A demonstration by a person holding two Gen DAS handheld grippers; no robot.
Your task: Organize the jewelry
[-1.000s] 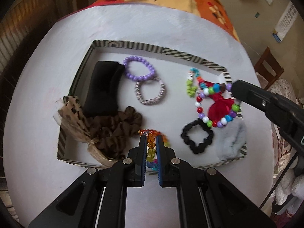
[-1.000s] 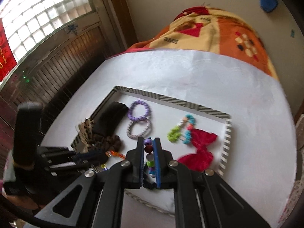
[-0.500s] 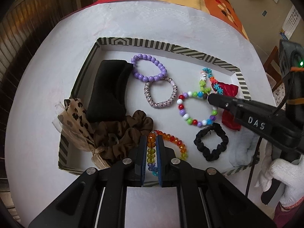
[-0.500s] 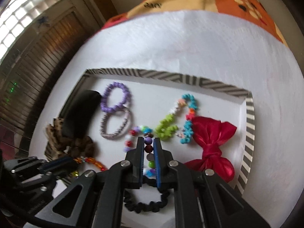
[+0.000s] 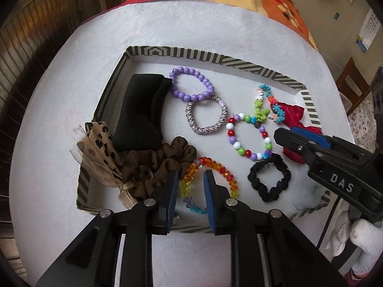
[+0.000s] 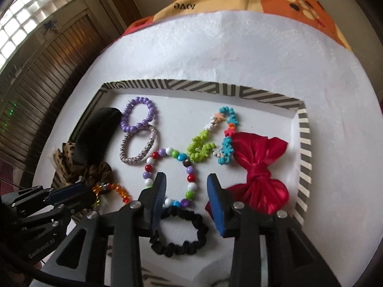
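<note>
A striped-rim tray [image 5: 215, 58] [image 6: 191, 88] holds the jewelry. My left gripper [image 5: 190, 179] is open over the near edge, its fingers either side of an orange-rainbow crystal bracelet [image 5: 215, 167] lying on the tray floor. My right gripper [image 6: 186, 179] is open; a multicolour bead bracelet [image 6: 189, 165] [image 5: 249, 136] lies flat between and beyond its fingers. The right gripper [image 5: 287, 134] also shows in the left wrist view, beside the red bow [image 5: 294, 114].
In the tray lie a purple bead bracelet [image 5: 191, 87], a woven silver bracelet [image 5: 203, 114], a flower-bead strand [image 6: 215, 138], a red bow [image 6: 258, 167], a black scrunchie [image 6: 179, 234], a black pouch [image 5: 141, 112], brown scrunchies [image 5: 155, 165] and a leopard bow [image 5: 100, 143].
Both grippers were shut on their bracelets and have opened. The multicolour bracelet came down onto the tray floor; the crystal bracelet now lies released between the left fingers.
</note>
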